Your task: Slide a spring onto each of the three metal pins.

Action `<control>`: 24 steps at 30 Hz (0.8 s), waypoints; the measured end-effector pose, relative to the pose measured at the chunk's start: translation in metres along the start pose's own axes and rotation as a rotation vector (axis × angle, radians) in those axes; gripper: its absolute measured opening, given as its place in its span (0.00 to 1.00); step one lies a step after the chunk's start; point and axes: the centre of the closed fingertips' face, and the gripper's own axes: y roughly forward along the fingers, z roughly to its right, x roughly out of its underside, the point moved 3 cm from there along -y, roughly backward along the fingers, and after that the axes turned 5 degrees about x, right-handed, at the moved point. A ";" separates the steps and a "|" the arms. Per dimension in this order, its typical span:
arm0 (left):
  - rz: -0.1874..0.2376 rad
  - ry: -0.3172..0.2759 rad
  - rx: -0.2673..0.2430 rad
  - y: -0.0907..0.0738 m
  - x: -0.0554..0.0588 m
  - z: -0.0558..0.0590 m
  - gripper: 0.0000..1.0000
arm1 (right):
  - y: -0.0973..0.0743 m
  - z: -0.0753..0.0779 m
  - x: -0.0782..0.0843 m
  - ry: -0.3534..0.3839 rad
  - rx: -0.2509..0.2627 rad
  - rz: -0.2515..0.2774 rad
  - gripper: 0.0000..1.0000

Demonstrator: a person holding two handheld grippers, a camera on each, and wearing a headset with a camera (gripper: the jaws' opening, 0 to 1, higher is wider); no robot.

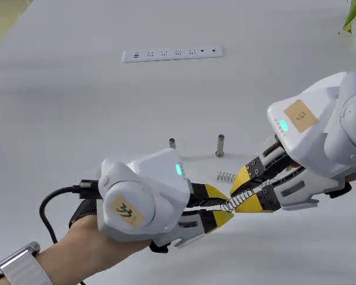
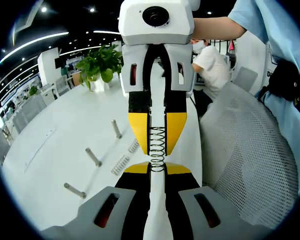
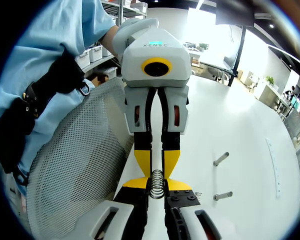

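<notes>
step: first spring, mid-air regrip. held spring sits between both tools above the table, near its front edge. right tongs are narrow, clamped across the coils. left tongs are narrow too, tips pinching one end of it. all three pins stand upright and look bare, so nothing is loaded yet. two loose springs lie on the table just beside the pins.

next, my read: one side lets go so the spring's open end is free. the other then carries it to the closest pin, lines the bore up with the pin top and slides it down. a grip across the coils risks tilting the spring, so the axis needs to be square before lowering.
</notes>
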 end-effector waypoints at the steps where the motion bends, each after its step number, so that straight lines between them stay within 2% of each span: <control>1: 0.002 -0.004 0.001 0.000 0.000 0.000 0.06 | 0.000 0.000 -0.001 0.004 -0.004 0.000 0.08; 12: 0.009 -0.005 -0.003 0.000 0.000 0.003 0.06 | 0.000 -0.002 -0.002 0.008 -0.014 -0.009 0.07; 24: 0.036 -0.035 -0.010 0.001 0.000 0.002 0.07 | -0.001 -0.001 -0.001 0.000 -0.016 -0.024 0.07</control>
